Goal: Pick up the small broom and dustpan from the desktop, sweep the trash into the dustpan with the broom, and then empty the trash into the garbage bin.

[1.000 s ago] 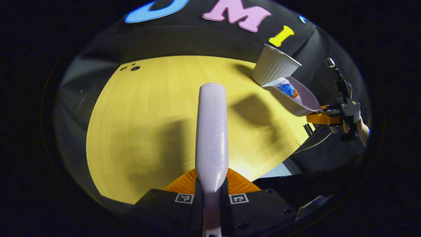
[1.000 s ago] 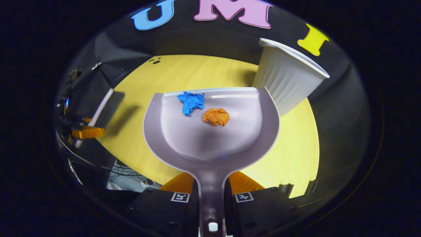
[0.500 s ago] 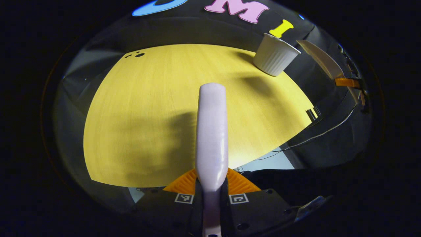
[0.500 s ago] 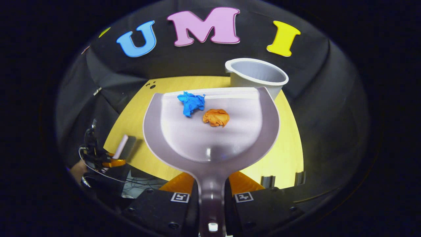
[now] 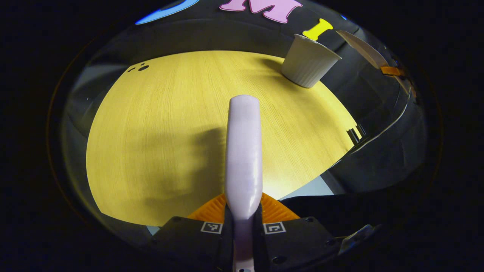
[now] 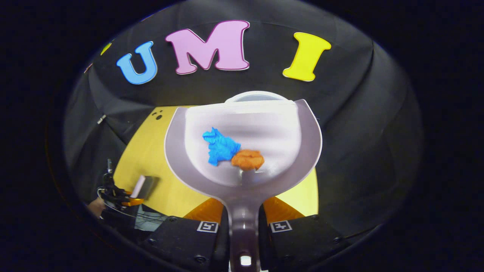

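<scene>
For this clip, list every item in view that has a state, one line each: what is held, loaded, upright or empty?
Broom: held in the left gripper, above the desktop.
Dustpan: held by its handle in the right gripper, front edge near the bin's rim.
Blue paper wad: in the dustpan.
Orange paper wad: in the dustpan, touching the blue one.
Garbage bin: upright on the desktop; contents not visible.

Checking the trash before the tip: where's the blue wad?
Right gripper view: the blue wad lies in the dustpan, left of centre, touching the orange wad.
</scene>
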A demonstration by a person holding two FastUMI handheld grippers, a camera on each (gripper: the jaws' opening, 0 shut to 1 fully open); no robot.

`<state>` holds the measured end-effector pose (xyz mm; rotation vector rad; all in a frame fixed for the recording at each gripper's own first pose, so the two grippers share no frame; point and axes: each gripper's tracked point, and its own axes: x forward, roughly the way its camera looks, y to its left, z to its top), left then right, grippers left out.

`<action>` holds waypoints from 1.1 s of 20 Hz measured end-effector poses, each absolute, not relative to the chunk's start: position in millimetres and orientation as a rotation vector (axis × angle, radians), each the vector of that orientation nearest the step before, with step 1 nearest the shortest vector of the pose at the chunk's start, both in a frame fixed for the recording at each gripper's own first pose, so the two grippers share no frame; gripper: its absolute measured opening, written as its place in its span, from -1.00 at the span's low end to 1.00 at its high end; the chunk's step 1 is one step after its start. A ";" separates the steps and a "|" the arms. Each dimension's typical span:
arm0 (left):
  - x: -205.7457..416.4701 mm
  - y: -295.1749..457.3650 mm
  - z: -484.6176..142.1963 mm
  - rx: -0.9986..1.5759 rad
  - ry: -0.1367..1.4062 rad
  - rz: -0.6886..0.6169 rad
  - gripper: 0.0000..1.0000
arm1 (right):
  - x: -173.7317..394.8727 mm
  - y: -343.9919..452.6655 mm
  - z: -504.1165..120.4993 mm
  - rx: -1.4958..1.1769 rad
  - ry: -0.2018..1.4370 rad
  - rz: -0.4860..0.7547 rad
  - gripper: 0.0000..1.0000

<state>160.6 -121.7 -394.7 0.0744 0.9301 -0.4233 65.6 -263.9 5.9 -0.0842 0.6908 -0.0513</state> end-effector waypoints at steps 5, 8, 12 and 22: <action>157.8 -118.9 -389.7 0.014 0.927 -0.391 -0.50 | 118.3 -306.7 18.5 -0.061 0.682 -0.107 -0.31; 154.3 -109.5 -388.0 -0.017 0.925 -0.358 -0.50 | 148.3 -333.7 12.0 -0.130 0.685 -0.167 -0.40; 150.3 -91.2 -381.5 -0.034 0.915 -0.310 -0.53 | 180.4 -352.0 0.8 -0.193 0.670 -0.232 -0.31; 145.8 -75.3 -376.2 -0.072 0.909 -0.241 -0.50 | 234.5 -378.6 -12.1 -0.460 0.604 -0.355 -0.31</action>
